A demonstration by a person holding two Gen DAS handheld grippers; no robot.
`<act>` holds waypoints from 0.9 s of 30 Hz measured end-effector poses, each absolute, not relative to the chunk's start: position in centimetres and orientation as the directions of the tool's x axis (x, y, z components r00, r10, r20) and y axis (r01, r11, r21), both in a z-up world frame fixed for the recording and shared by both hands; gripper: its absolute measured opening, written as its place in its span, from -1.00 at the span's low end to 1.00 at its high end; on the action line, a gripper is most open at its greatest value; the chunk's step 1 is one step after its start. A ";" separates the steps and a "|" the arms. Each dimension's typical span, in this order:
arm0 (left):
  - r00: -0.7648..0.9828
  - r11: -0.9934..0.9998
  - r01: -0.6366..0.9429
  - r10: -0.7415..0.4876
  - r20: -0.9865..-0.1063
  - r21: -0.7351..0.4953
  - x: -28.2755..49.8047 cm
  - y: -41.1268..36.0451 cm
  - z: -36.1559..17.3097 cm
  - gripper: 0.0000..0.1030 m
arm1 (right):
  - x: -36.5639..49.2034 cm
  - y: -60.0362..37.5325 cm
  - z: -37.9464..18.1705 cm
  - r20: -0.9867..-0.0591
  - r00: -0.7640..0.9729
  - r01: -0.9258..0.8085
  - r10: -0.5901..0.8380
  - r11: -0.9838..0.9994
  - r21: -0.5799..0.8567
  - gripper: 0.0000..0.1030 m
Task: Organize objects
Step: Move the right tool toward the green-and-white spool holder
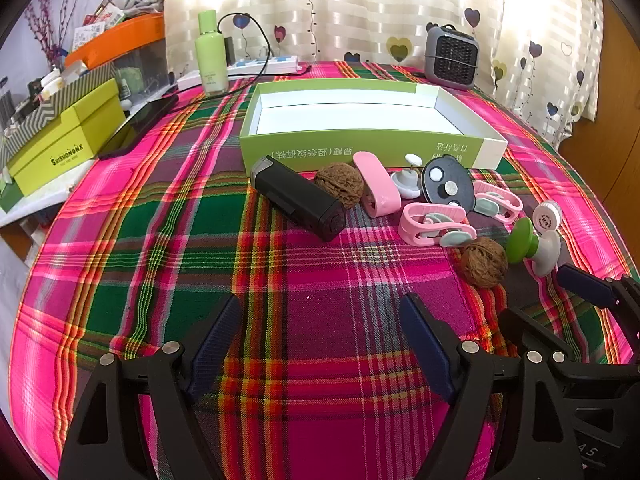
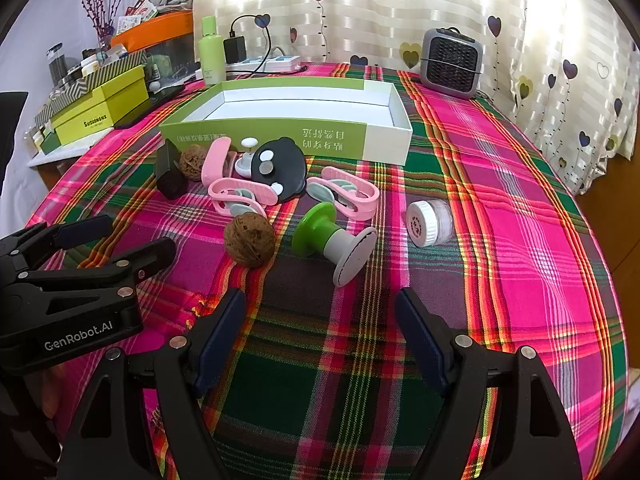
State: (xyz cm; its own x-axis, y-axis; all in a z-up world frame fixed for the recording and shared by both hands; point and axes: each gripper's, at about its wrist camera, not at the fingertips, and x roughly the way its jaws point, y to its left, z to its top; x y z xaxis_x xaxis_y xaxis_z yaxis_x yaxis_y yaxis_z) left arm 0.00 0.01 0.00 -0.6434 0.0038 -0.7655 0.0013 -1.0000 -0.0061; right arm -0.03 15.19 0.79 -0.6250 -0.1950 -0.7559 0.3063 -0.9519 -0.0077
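Note:
An open green-and-white box lies on the plaid cloth with nothing in it. In front of it lie a black oblong device, two walnuts, pink clips, a black disc, a green-and-white spool and a white jar. My left gripper hovers open over bare cloth, short of the pile. My right gripper stands open just before the spool, holding nothing.
A green bottle, a power strip with a cable and a small grey heater stand behind the box by the curtain. At the left are a dark phone and a yellow-green box under a heap of clutter.

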 end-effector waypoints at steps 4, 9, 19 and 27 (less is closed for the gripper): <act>-0.643 -1.000 0.002 0.003 -0.766 -0.005 0.0 0.0 0.0 0.59 | 0.0 15.2 0.8 -0.756 -0.625 0.306 -0.195 -0.952 -0.007 0.49; -0.643 -1.000 0.001 0.003 -0.766 -0.005 0.0 0.0 0.0 0.59 | 0.0 15.2 0.8 -0.756 -0.625 0.306 -0.195 -0.952 -0.007 0.49; -0.643 -1.000 0.001 0.002 -0.766 -0.004 0.0 0.0 0.0 0.59 | -0.2 14.9 0.7 -0.759 -0.618 0.327 -0.207 -0.945 -0.009 0.49; -0.643 -1.000 -0.006 0.008 -0.766 -0.006 0.0 0.0 0.0 0.59 | -0.1 16.7 0.8 -0.763 -0.600 0.340 -0.242 -0.940 0.030 0.49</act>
